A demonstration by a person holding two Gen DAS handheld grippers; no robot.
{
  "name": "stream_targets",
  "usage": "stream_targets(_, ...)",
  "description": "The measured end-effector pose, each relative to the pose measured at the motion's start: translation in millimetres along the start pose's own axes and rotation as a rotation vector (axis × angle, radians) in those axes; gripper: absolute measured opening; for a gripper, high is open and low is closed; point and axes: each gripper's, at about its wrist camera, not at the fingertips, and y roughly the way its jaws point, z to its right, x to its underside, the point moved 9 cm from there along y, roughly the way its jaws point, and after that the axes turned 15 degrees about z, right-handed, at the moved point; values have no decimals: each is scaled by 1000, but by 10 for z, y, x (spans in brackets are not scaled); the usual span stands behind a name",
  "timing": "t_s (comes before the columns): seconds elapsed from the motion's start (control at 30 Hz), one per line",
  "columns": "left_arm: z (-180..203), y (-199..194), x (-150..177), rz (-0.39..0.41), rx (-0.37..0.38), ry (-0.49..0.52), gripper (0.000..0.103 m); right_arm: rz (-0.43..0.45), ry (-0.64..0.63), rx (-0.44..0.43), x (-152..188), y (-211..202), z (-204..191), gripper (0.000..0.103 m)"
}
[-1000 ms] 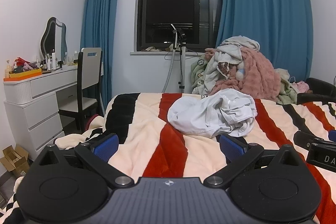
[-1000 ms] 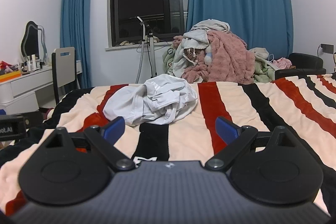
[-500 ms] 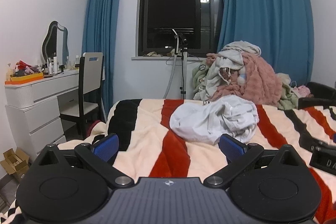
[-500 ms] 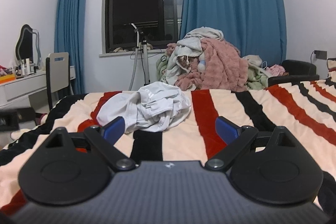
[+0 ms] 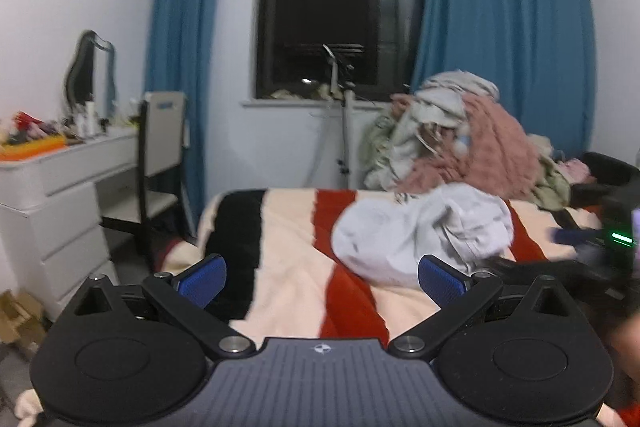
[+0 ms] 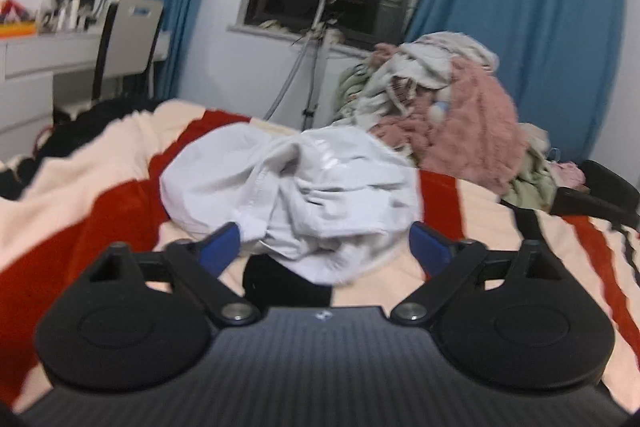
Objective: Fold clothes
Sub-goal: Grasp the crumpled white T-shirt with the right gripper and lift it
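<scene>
— Start with what sat nearest the cameras. How did the tools stand?

— The left gripper (image 5: pixel 322 277) had its jaws spread wide with only bedding showing between the blue pads. The right gripper (image 6: pixel 324 245) was the same, jaws apart and holding nothing, though in its own view the near edge of the pale garment (image 6: pixel 296 195) lay right between the pads, at twelve o'clock and very close.

— And from the left side?

— There the pale garment (image 5: pixel 424 231) lay at about one o'clock, just past the right-hand pad, on the striped blanket (image 5: pixel 296 267) that covered the bed. The right gripper showed as a dark smear at three o'clock; both views were blurred, so I couldn't say whether either pad touched the cloth.

— Was the garment folded?

— No. It was a crumpled mound, creased and bunched, with no flat panel or straight edge to be seen. Whatever stage the job had reached for other pieces, this one needed all of it: spreading flat, then folding.

— Anything else waiting?

— Farther off, at the bed's far end near one o'clock, a tall heap of clothes (image 6: pixel 436 99) leaned toward the blue curtain (image 6: pixel 520 27), pink fleece and whitish and greenish items tangled together. I saw no tidy stack of folded pieces in either view, so I judged most of the work lay ahead. At ten o'clock stood a chair (image 5: pixel 160 147) and a white dresser (image 5: pixel 52 195).
</scene>
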Motion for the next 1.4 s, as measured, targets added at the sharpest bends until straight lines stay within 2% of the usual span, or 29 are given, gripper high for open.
stream_targets(0.03, -8, 86, 65, -13, 0, -5, 103, -19, -9, -5, 61, 185, -27, 71)
stream_targets(0.2, 32, 488, 338, -56, 27, -22, 103, -52, -76, 6, 319, 781, -117, 68)
stream_targets(0.23, 45, 567, 403, -69, 35, -28, 103, -59, -86, 8, 367, 870, -124, 64)
stream_targets(0.27, 64, 628, 462, -81, 40, -33, 103, -62, -95, 23, 398, 921, -101, 58)
stream_targets(0.3, 87, 678, 517, -94, 44, -39, 103, -59, -79, 35, 395, 924, -57, 43)
stream_targets(0.33, 109, 721, 566, -106, 46, -42, 103, -54, -61, 46, 389, 924, -14, 33)
stream_targets(0.37, 128, 758, 607, -116, 47, -43, 103, -25, -26, 38, 333, 873, 29, 27)
stream_targets(0.4, 146, 776, 637, -122, 49, -44, 103, 4, 8, 31, 275, 820, 73, 17)
stream_targets(0.53, 246, 761, 657, -109, 85, -41, 103, 92, 85, 45, -62, 448, 294, 15)
stream_targets(0.67, 404, 591, 561, -50, 151, -19, 103, 175, 146, 28, -445, -124, 475, 14)
stream_targets(0.83, 675, 299, 485, -1, 261, 16, 103, 268, 224, 0, -913, -890, 695, 13)
stream_targets(0.97, 923, 22, 486, 14, 362, 34, 103, 346, 264, -34, -1119, -1528, 751, 13)
stream_targets(1.13, 1145, -242, 528, 19, 428, 39, 103, 376, 377, -83, -1107, -2160, 819, 13)
stream_targets(1.3, 1398, -353, 667, 38, 473, 124, 103, 289, 480, -90, -736, -2305, 884, 13)
stream_targets(1.4, 1539, -272, 714, 67, 462, 157, 103, 265, 519, -74, -623, -2303, 927, 13)
